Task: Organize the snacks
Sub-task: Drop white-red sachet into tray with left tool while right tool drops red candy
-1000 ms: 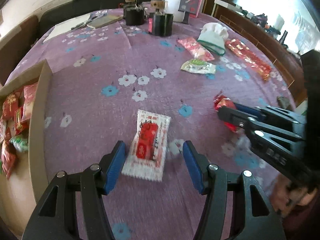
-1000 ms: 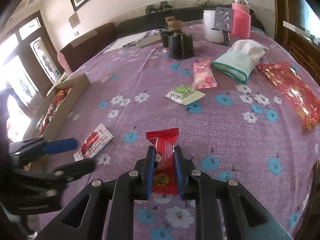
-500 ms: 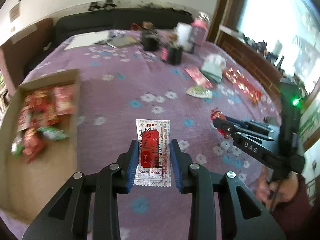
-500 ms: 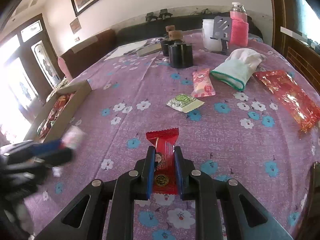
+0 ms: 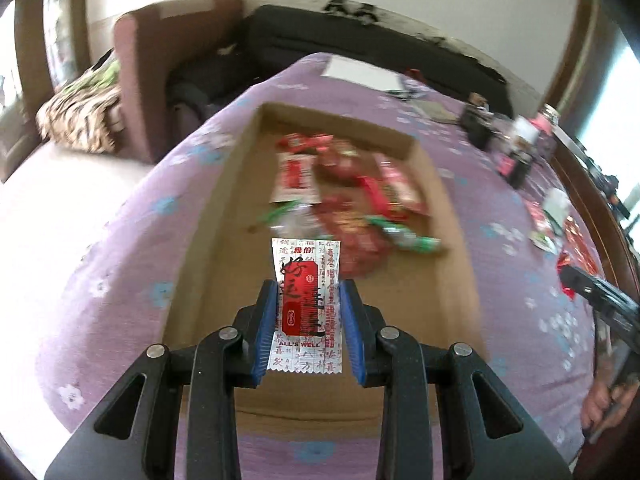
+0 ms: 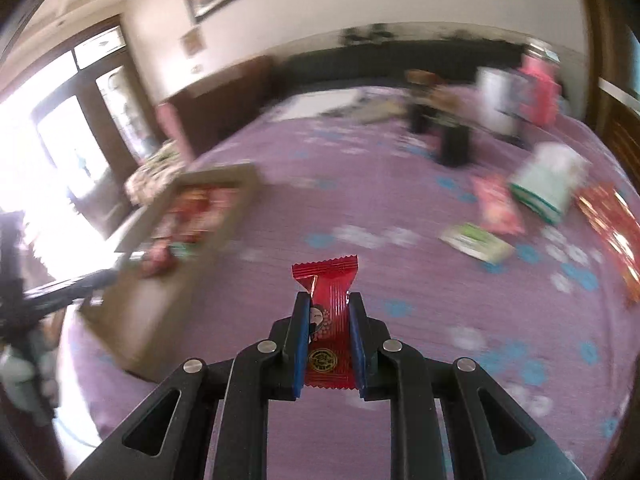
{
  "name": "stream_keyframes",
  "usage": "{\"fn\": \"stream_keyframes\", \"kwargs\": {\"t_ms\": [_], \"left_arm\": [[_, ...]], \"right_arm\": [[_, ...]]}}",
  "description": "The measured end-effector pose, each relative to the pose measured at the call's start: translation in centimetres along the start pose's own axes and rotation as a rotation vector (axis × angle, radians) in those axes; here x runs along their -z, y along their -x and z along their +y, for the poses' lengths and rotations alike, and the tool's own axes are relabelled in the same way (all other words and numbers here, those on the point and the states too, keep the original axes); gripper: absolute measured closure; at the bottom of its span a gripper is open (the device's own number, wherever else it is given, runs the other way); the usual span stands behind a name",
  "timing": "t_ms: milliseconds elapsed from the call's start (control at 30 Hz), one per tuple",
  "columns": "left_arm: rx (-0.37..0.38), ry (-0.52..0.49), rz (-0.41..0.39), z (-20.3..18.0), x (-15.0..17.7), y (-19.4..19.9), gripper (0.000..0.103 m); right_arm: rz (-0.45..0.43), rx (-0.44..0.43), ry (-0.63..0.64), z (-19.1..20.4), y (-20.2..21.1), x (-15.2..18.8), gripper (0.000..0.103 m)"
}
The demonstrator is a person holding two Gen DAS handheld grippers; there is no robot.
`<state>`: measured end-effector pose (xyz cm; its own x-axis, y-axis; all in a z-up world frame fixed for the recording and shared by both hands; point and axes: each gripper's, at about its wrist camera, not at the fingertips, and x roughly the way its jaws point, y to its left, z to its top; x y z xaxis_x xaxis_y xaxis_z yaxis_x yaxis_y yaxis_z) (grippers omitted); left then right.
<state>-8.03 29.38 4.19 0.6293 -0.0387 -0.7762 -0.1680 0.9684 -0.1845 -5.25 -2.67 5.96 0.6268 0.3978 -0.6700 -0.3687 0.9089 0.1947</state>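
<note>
My left gripper (image 5: 307, 308) is shut on a white and red snack packet (image 5: 307, 280) and holds it above the near part of a cardboard box (image 5: 236, 184) that holds several red, white and green snacks. My right gripper (image 6: 329, 322) is shut on a red candy packet (image 6: 329, 304) and holds it above the purple flowered tablecloth (image 6: 420, 320). The box also shows in the right wrist view (image 6: 224, 176), at the left. The right gripper appears at the right edge of the left wrist view (image 5: 600, 304).
A green packet (image 6: 476, 242), a pink packet (image 6: 498, 204), a white cloth cap (image 6: 552, 180) and a long red wrapper (image 6: 616, 228) lie on the right of the table. Dark cups (image 6: 454, 144) and a pink bottle (image 6: 540, 92) stand at the back. An armchair (image 5: 168, 80) stands beyond the box.
My left gripper shut on the white and red packet, lifted it and swung left over the box. My right gripper, holding the red candy, moved left toward the box.
</note>
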Motion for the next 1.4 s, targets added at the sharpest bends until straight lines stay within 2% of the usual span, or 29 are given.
{"fn": "stream_keyframes", "kwargs": {"t_ms": [133,333,500,667,700,767,833,867,900,933,1000,1200,1400], "left_arm": [[-0.006,0.011,0.029,1.4,0.0,-1.5,0.074],[-0.020,0.016,0.051,2.1,-0.6,-2.6,0.074],[0.011,0.053,0.057,3.0,-1.1,-2.9,0.072],[0.043,0.090,0.033,3.6,-1.2,-1.7,0.070],[0.046,0.098,0.029,3.7,-1.2,-1.3,0.070],[0.054,0.110,0.019,3.7,-1.2,-0.5,0.070],[0.059,0.116,0.002,3.5,-1.1,0.3,0.070],[0.060,0.119,-0.008,3.3,-1.0,0.9,0.068],[0.062,0.120,-0.020,3.0,-1.0,1.5,0.060],[0.066,0.117,-0.036,2.6,-0.9,2.1,0.051],[0.079,0.100,-0.079,1.6,-0.7,3.8,0.043],[0.172,-0.001,-0.158,-2.5,0.0,9.7,0.043],[0.284,-0.071,-0.227,-5.7,-0.2,16.6,0.043]], "right_arm": [[0.053,-0.105,0.070,6.2,-2.4,-1.6,0.085],[0.141,-0.138,0.168,13.3,-7.5,-1.6,0.085],[0.203,-0.137,0.217,16.3,-10.8,-0.7,0.085],[0.195,-0.107,0.260,17.8,-12.1,-0.2,0.082],[0.196,-0.122,0.255,17.7,-12.0,-0.3,0.081],[0.179,-0.147,0.241,17.4,-11.1,-0.6,0.073],[0.144,-0.153,0.225,16.8,-9.8,-1.0,0.061],[0.126,-0.156,0.217,16.4,-9.1,-1.2,0.059],[0.105,-0.153,0.204,15.8,-8.1,-1.3,0.056],[0.091,-0.149,0.192,15.4,-7.3,-1.3,0.055],[0.066,-0.144,0.168,14.2,-5.7,-1.3,0.055],[-0.019,-0.087,0.062,8.3,0.8,-0.6,0.052],[-0.120,0.015,-0.079,0.7,10.4,0.4,0.050]]}}
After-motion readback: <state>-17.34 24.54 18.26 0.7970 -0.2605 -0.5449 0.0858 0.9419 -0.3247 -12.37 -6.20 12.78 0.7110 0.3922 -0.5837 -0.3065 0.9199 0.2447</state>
